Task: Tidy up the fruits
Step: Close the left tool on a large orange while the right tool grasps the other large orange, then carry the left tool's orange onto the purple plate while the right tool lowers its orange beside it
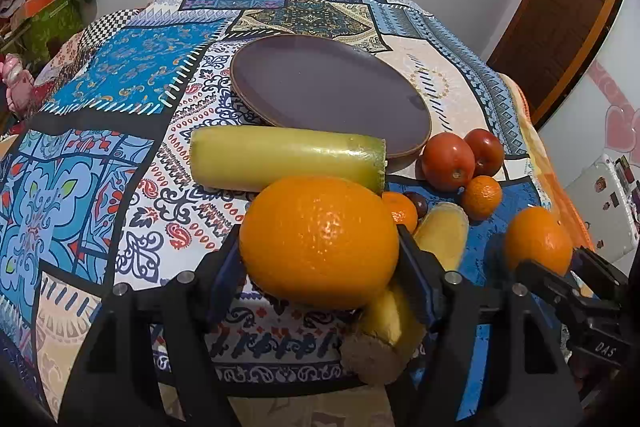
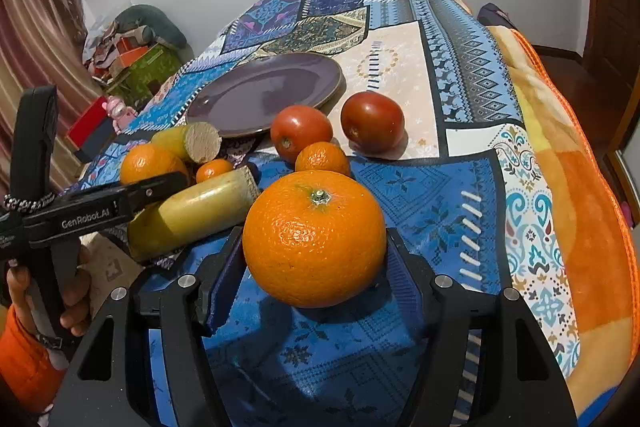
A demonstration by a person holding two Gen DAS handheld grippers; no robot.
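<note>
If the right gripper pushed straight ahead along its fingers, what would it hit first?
The large orange already sits between the right gripper fingers, so it would meet that at once. Beyond it lie a small mandarin and a tomato, though depth there is uncertain.

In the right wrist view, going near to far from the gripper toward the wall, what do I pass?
right gripper → big orange between its fingers → small mandarin → tomato → purple plate.
</note>
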